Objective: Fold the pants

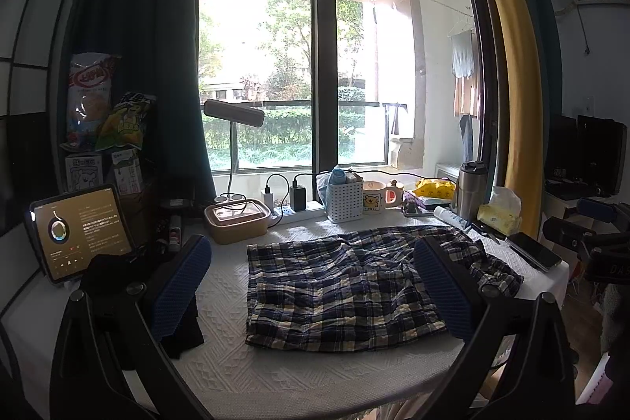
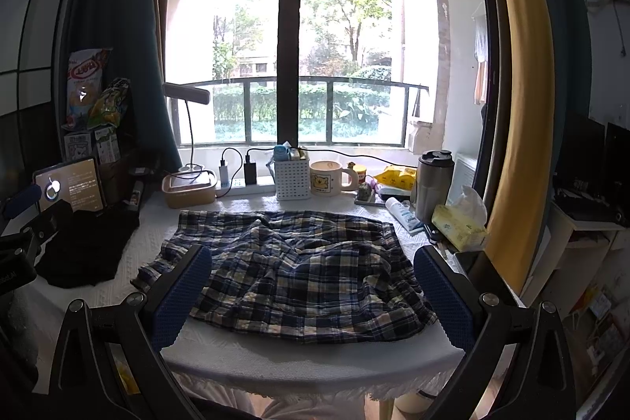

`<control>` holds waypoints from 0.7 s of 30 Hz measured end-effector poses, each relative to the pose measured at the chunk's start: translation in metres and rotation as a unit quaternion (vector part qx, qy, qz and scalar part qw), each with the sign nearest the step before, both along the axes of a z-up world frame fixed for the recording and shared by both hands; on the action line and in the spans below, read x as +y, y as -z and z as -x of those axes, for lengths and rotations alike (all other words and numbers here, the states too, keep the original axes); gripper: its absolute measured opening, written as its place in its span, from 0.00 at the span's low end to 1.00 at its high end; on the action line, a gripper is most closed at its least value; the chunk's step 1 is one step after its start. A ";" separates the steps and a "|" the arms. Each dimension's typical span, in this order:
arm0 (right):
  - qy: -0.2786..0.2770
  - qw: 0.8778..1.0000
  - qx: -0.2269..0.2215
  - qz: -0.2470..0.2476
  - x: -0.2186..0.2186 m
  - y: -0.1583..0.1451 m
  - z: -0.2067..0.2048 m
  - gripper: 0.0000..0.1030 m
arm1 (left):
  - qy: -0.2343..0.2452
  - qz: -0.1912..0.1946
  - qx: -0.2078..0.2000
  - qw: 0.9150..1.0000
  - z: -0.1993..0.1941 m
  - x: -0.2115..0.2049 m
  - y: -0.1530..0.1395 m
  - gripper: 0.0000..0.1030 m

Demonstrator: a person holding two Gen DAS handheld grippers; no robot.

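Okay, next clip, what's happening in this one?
A person holds a gripper in each hand above a table covered with a white cloth. A pair of plaid pants lies spread and rumpled on it, not yet folded. Both the left gripper and the right gripper hover with jaws open, holding nothing. A black garment lies to the left, with a tablet behind it.

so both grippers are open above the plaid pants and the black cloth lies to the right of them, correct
Not quite: the black cloth lies to the left of the plaid pants, as the right wrist view shows. The rest holds: the left gripper and right gripper are both open above the pants.
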State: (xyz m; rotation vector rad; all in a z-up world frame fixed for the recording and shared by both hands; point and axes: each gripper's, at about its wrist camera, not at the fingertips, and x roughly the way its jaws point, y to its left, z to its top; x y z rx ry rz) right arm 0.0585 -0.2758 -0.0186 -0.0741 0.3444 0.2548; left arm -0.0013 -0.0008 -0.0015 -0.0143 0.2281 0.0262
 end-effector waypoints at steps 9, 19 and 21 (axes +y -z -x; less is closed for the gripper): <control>0.000 1.000 0.000 0.000 0.000 0.000 0.000 1.00 | -0.001 0.000 0.001 1.000 0.000 0.001 0.000 0.99; 0.000 1.000 0.000 0.000 -0.001 0.000 0.000 1.00 | -0.003 0.000 -0.001 1.000 0.000 0.002 -0.001 0.99; 0.000 1.000 0.000 0.000 -0.001 0.000 0.000 1.00 | -0.004 0.001 -0.003 1.000 0.002 0.003 -0.001 0.99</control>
